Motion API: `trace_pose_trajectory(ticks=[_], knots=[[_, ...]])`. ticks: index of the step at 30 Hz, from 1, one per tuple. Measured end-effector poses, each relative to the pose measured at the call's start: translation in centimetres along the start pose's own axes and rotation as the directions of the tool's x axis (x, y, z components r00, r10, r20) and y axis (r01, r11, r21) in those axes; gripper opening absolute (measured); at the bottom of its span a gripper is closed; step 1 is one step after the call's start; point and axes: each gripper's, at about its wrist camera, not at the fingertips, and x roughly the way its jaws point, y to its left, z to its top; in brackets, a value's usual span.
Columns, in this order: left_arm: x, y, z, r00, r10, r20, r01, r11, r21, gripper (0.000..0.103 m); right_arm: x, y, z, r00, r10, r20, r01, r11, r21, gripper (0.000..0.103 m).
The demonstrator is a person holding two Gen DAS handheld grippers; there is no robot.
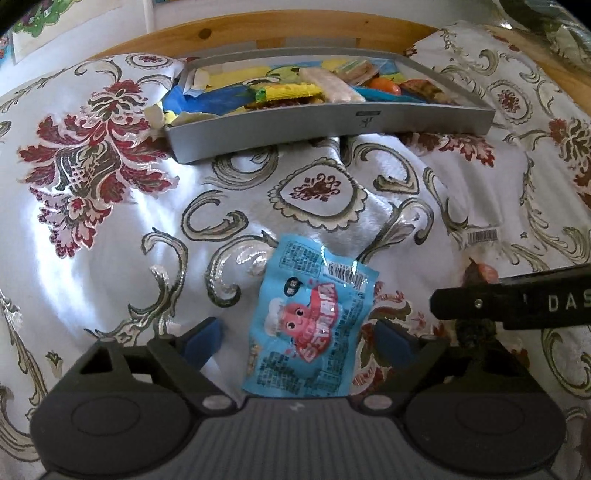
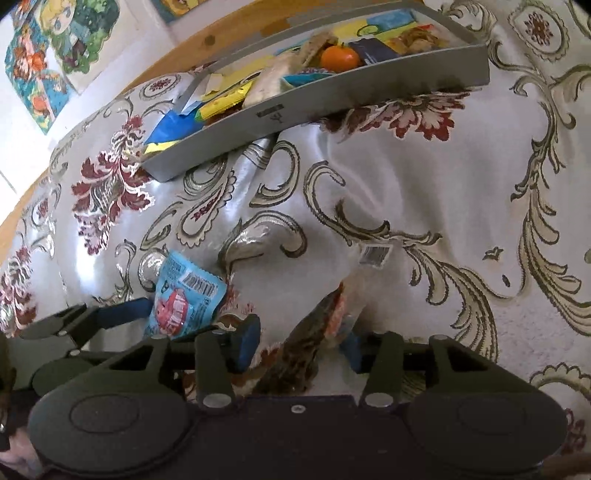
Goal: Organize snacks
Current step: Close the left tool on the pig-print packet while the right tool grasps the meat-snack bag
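Observation:
A light blue snack packet [image 1: 310, 332] with a red cartoon figure lies on the patterned cloth, between the fingers of my left gripper [image 1: 299, 341], which is open and straddles it. The right wrist view shows the same blue packet [image 2: 184, 295] at lower left. My right gripper [image 2: 299, 345] is open around a clear packet [image 2: 325, 321] holding a brown and orange snack, with its barcode label [image 2: 375, 254] further out. The grey tray [image 1: 332, 122] at the back holds several wrapped snacks and an orange fruit [image 2: 340, 57].
A floral satin cloth [image 1: 110, 221] covers the whole surface in soft folds. A wooden edge [image 1: 258, 26] runs behind the tray [image 2: 332, 92], with cartoon posters [image 2: 55, 55] on the wall. The right gripper's black body [image 1: 517, 302] reaches in close to the blue packet.

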Motion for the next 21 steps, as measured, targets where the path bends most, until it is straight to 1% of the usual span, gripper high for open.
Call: trace_pose_trajectory(ticks=[1, 2, 3, 4, 6, 9, 12, 18, 19, 20, 21], knots=[[0.0, -0.1, 0.1, 1.000, 0.005, -0.005, -0.005, 1.000, 0.005, 0.088, -0.1, 0.1, -0.1, 1.000, -0.017, 0.003, 0.017, 1.000, -0.012, 0.037], [0.0, -0.2, 0.2, 1.000, 0.006, -0.008, -0.006, 1.000, 0.010, 0.083, -0.1, -0.1, -0.1, 1.000, -0.025, 0.002, 0.025, 1.000, -0.017, 0.034], [-0.1, -0.4, 0.2, 1.000, 0.001, -0.011, -0.001, 1.000, 0.011, 0.078, -0.3, -0.3, -0.2, 1.000, -0.018, 0.001, 0.018, 1.000, -0.008, 0.033], [-0.1, -0.5, 0.3, 1.000, -0.001, -0.013, 0.002, 1.000, 0.011, 0.076, -0.4, -0.5, -0.2, 1.000, -0.011, -0.002, 0.011, 1.000, 0.007, 0.031], [-0.2, -0.8, 0.3, 1.000, 0.004, -0.015, -0.003, 1.000, 0.013, 0.068, -0.5, -0.7, -0.3, 1.000, -0.007, -0.006, 0.007, 1.000, 0.019, 0.029], [-0.4, -0.9, 0.3, 1.000, 0.017, -0.018, -0.017, 1.000, 0.007, 0.064, -0.9, -0.4, -0.5, 1.000, 0.001, -0.012, -0.001, 1.000, 0.012, 0.026], [-0.8, -1.0, 0.1, 1.000, 0.014, -0.027, -0.014, 1.000, -0.012, 0.061, -1.4, -0.1, -0.8, 1.000, 0.019, -0.016, -0.019, 1.000, -0.002, 0.023], [-1.8, -0.8, -0.5, 0.997, -0.056, -0.059, 0.051, 0.994, -0.096, 0.060, -2.7, 0.3, -1.5, 0.999, 0.045, -0.014, -0.046, 0.998, -0.044, 0.021], [-2.0, -0.8, -0.6, 0.996, -0.065, -0.063, 0.058, 0.993, -0.106, 0.058, -2.9, 0.3, -1.6, 0.999, 0.049, -0.014, -0.049, 0.998, -0.047, 0.021], [-2.1, -0.9, -0.8, 0.996, -0.066, -0.061, 0.058, 0.992, -0.114, 0.048, -3.1, 0.2, -1.7, 0.999, 0.051, -0.013, -0.051, 0.997, -0.051, 0.021], [-2.3, -0.9, -0.9, 0.996, -0.066, -0.062, 0.059, 0.991, -0.120, 0.048, -3.3, 0.2, -1.8, 0.999, 0.051, -0.011, -0.052, 0.997, -0.056, 0.021]])
